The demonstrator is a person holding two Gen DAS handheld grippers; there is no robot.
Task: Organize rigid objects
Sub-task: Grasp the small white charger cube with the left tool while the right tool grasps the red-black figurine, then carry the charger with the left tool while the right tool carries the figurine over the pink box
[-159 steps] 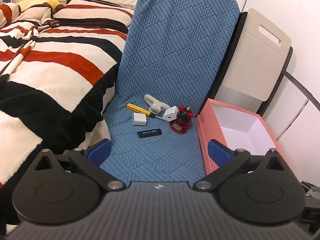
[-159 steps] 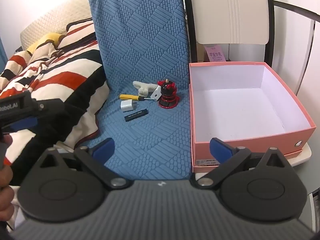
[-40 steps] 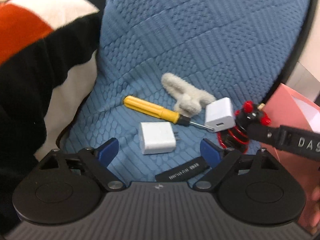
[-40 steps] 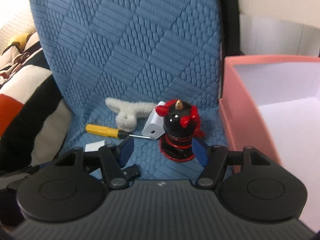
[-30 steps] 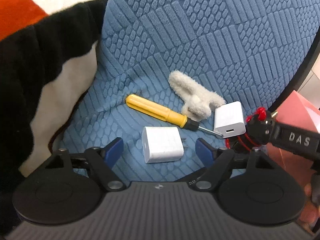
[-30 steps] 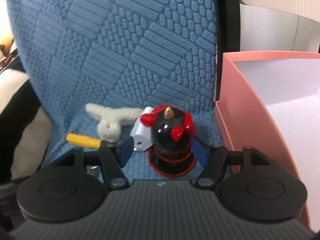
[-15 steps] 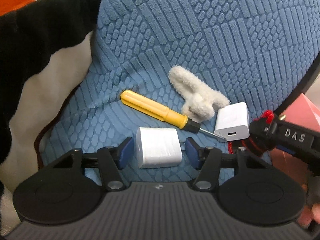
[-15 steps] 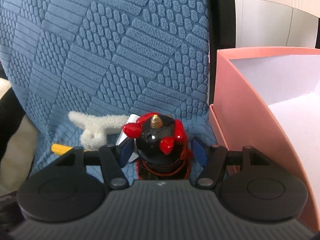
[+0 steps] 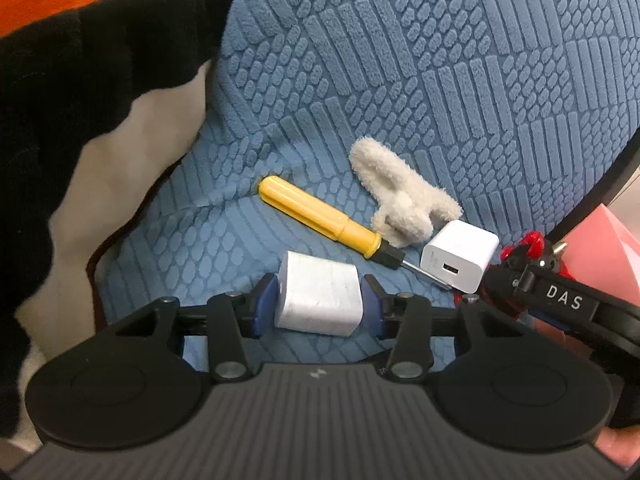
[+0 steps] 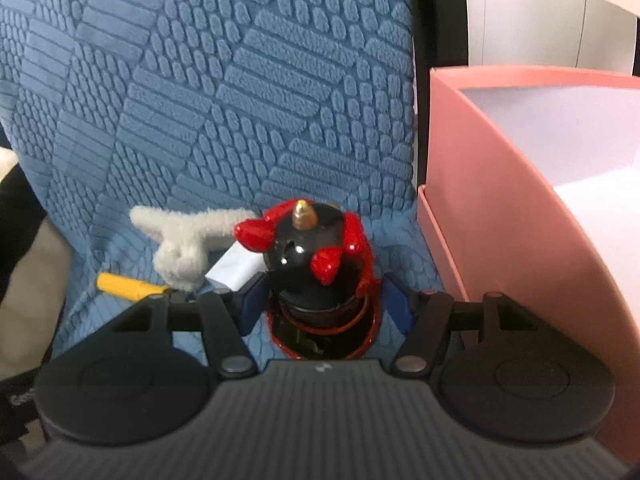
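Left wrist view: the left gripper (image 9: pixel 318 306) is clamped on the white charger (image 9: pixel 319 298), low on the blue mat (image 9: pixel 400 100). The right gripper (image 10: pixel 323 300) brackets the red-and-black figurine (image 10: pixel 316 264) near the pink box (image 10: pixel 500 200), contact unclear; its round body could slip or topple.

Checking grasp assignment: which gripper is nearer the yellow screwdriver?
Left. The left gripper, clamped on a white charger, sits just before the yellow screwdriver. The right gripper straddles the red-and-black figurine, farther right.
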